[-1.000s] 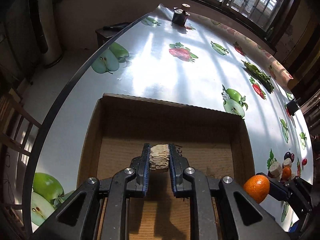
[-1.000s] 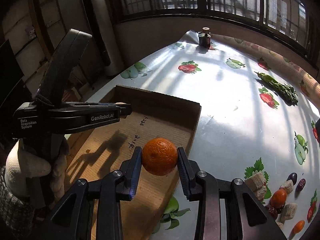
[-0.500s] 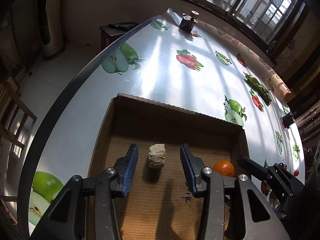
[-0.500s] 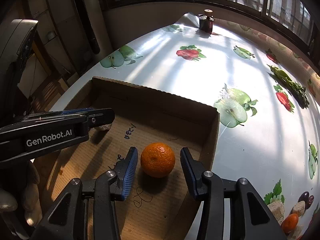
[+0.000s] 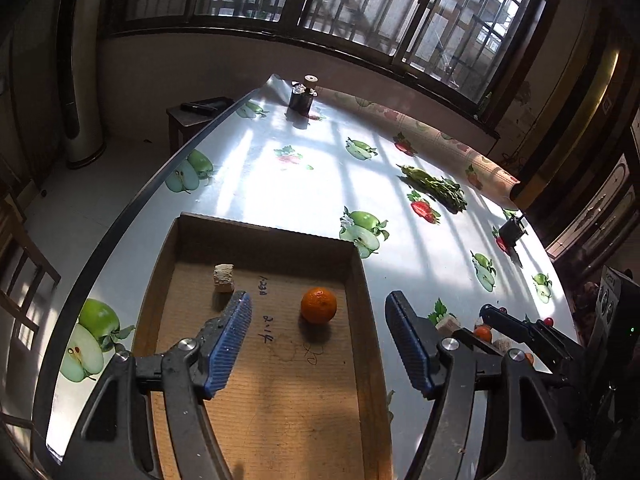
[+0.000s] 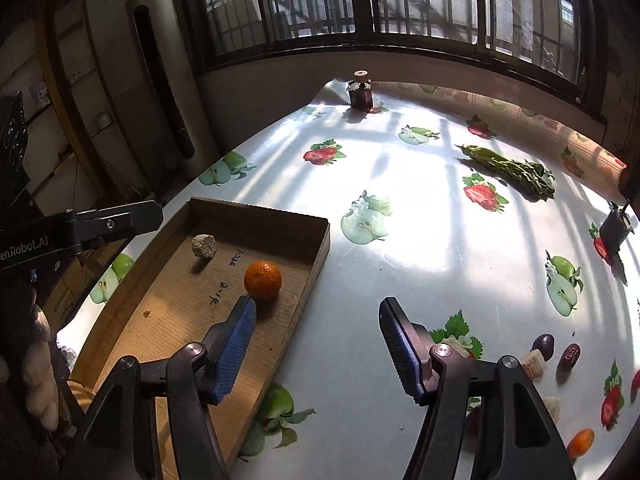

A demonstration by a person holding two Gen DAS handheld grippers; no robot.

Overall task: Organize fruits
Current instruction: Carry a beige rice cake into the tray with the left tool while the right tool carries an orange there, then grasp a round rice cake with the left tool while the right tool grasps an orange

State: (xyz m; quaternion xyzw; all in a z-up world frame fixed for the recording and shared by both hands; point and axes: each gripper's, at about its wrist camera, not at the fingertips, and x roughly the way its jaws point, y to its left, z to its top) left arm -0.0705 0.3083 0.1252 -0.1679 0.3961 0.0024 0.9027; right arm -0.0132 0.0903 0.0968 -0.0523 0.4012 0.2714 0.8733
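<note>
Release step of a drop-off. Left claw (image 5: 318, 346) opening, nothing between its pads; right claw (image 6: 318, 350) likewise opening and empty. Orange (image 5: 319, 305) resting on the floor of the cardboard box (image 5: 264, 228), pale chunk (image 5: 223, 278) near the far left corner, well apart from it. More fruit pieces (image 6: 540, 354) scattered on the bench (image 6: 420, 240) to the right of the box. Next, probably: swing toward that cluster, straddle one small piece, close gently, avoid nudging neighbours.
</note>
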